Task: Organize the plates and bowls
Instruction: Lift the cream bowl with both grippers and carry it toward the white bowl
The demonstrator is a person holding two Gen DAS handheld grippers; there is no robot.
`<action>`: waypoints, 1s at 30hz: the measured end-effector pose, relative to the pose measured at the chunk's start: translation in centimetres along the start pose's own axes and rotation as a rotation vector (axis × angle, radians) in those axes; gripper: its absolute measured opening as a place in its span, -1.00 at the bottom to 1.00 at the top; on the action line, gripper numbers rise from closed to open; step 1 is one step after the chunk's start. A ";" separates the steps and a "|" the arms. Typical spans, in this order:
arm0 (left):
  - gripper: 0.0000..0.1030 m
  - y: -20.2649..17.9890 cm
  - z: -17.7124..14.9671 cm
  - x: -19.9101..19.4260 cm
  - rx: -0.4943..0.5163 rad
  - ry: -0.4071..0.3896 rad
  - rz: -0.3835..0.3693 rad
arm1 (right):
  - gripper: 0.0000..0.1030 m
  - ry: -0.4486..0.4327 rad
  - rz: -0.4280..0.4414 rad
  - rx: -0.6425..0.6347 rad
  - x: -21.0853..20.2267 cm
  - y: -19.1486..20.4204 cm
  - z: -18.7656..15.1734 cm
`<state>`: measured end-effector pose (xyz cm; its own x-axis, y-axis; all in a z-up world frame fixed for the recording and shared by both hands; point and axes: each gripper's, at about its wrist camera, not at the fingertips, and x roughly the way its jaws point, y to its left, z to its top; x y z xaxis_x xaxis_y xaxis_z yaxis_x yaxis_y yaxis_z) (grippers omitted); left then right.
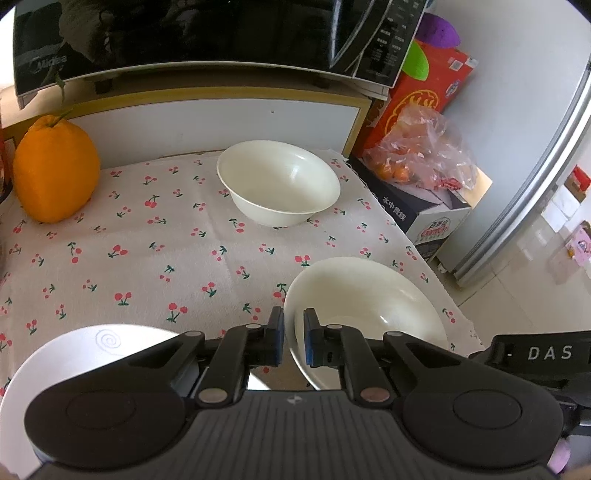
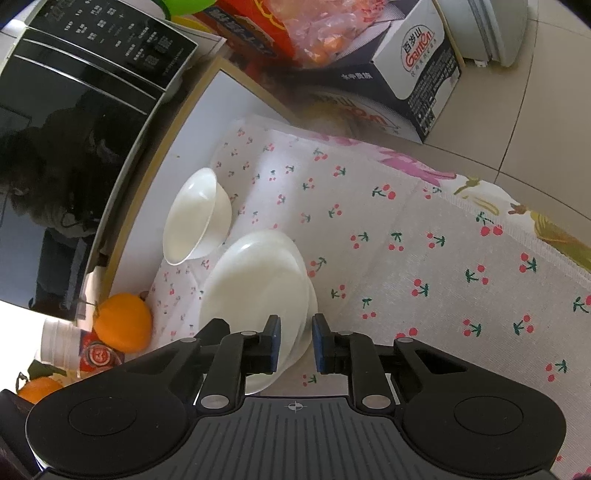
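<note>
In the left wrist view, the left tool (image 1: 293, 332) has its blue-padded fingers drawn close with a narrow gap, and the near rim of the shallow white bowl (image 1: 365, 295) sits right in that gap; whether the pads actually bite the rim I cannot tell. A deeper white bowl (image 1: 279, 182) stands farther ahead of the tool on the cherry-print cloth (image 1: 147, 251) over the bench, a white plate (image 1: 85, 354) with an embossed spiral lies under the tool's left side, and an orange fruit (image 1: 55, 170) sits far ahead to the left. Readable writing: "Midea" on the microwave (image 1: 184, 33), "Ganten" on the dark carton (image 1: 432, 229), "DAS" on the other device at right. In the right wrist view, the right tool (image 2: 296, 341) is spread slightly wider, straddling the shallow bowl's edge (image 2: 258, 280) without clearly touching; the deeper bowl (image 2: 195, 229) lies just beyond. "Ganten" (image 2: 417, 59) shows again. The step in hand looks like taking hold of the shallow bowl to nest or stack it; the next move probably calls for a firm pinch on the rim and a level lift.
</note>
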<state>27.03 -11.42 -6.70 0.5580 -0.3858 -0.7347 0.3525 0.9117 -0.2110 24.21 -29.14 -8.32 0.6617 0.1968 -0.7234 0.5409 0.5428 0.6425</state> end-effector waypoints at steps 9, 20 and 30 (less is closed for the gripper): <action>-0.81 1.2 0.3 -1.7 -0.088 -0.015 -0.036 | -0.65 0.013 0.034 -0.033 -1.2 1.1 0.1; -0.82 1.0 0.3 -4.8 -0.121 -0.039 -0.054 | -0.65 0.063 0.053 -0.075 -3.0 2.0 -0.5; -0.82 -0.3 -0.7 -7.5 -0.111 -0.054 -0.040 | -0.64 0.070 0.080 -0.101 -5.9 2.0 -1.1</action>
<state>22.17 -8.70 -1.60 0.5857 -0.4269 -0.6890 0.2917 0.9041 -0.3123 20.83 -28.38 -3.08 0.6612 0.2971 -0.6888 0.4302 0.6021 0.6726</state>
